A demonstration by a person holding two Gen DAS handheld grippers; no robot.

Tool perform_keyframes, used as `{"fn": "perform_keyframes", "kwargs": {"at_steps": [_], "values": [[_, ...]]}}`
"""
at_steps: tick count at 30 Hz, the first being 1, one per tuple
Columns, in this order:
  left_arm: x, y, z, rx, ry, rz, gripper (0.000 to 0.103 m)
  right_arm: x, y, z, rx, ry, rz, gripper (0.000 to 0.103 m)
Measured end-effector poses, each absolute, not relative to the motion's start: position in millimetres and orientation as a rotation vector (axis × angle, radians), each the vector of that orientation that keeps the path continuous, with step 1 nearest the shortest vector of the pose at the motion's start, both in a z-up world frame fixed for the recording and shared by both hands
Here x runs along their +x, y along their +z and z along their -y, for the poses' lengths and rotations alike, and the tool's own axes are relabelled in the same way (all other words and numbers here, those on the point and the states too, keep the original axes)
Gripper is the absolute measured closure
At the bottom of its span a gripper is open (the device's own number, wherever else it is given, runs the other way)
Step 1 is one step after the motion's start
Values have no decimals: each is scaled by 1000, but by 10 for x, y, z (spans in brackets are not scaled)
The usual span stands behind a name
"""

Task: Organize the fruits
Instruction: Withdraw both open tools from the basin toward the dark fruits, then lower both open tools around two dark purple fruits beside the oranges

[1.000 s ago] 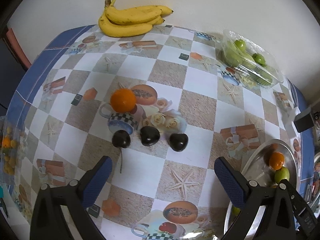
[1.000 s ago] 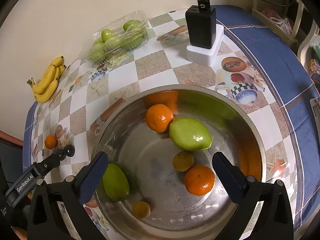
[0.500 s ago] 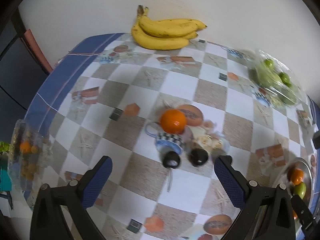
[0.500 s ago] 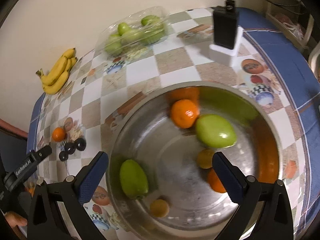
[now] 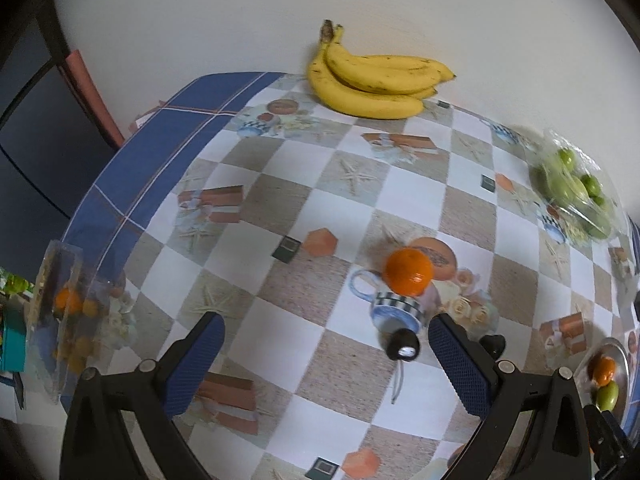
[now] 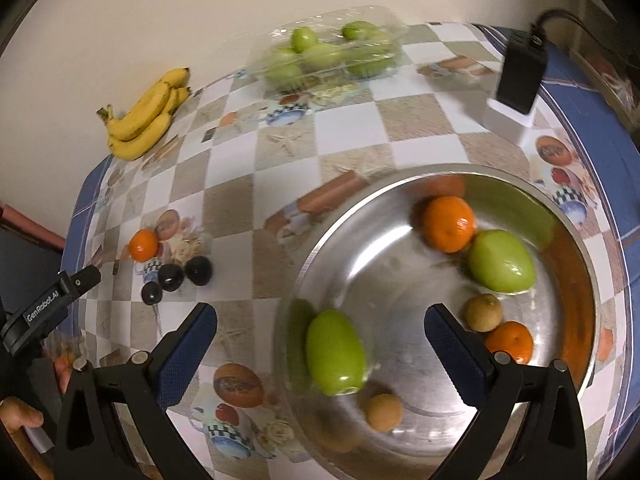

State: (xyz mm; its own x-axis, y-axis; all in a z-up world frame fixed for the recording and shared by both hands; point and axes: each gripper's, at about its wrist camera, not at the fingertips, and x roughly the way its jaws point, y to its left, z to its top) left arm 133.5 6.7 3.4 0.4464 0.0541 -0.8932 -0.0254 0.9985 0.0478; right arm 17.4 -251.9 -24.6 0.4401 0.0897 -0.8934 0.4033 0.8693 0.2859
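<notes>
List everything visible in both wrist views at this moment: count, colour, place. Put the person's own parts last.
bananas: one bunch, yellow, far table edge by the wall
clear box: one, holds green fruits, by the wall
metal bowl: one, silver, near right
oranges in bowl: two
green fruits in bowl: two
small brown fruits in bowl: two
loose orange: one, on the cloth
dark plums: three, beside loose orange
black charger: one, on white block
left tool: open
right tool: open
hand: lower left
</notes>
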Motion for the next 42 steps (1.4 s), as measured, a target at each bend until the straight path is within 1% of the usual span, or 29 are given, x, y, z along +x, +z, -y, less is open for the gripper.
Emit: {"fn": "perform_keyframes", "kwargs": {"at_steps": [9,16,25,27,31,33,37,39,40,41,42], "values": [[1408,61,-382,-26,77,-1094,0,374,-154,2189,460,-114,-1089,0],[1467,22,-478,-53,69,-1084,0,564,-108,1888,410,-33,-1073,0],[1533,-163,-408,-84,25,-1120,0,782,-276,1748,378,-16,-1103,1],[1550,-225,-375,-92,14,-1135,0,829,-334,1728,370,-10,-1113,12],[1564,-323,-306,-98,-8,-1157,0,896,-425,1712,366,-7,-1132,22],[1567,-354,-268,-117,-38,-1165,0,931,-460,1702,365,-5,-1139,33],[1566,-392,-167,-123,-57,-1176,0,988,-507,1683,358,0,-1145,40],[1567,-417,-129,-138,-76,-1187,1,1013,-533,1676,359,1,-1152,46],[1571,-424,-120,-142,-84,-1191,2,1024,-554,1675,364,1,-1159,46],[1574,-430,-105,-145,-94,-1195,3,1038,-568,1667,364,2,-1164,47],[1575,-439,-90,-154,-105,-1199,7,1047,-579,1660,361,3,-1167,52]]}}
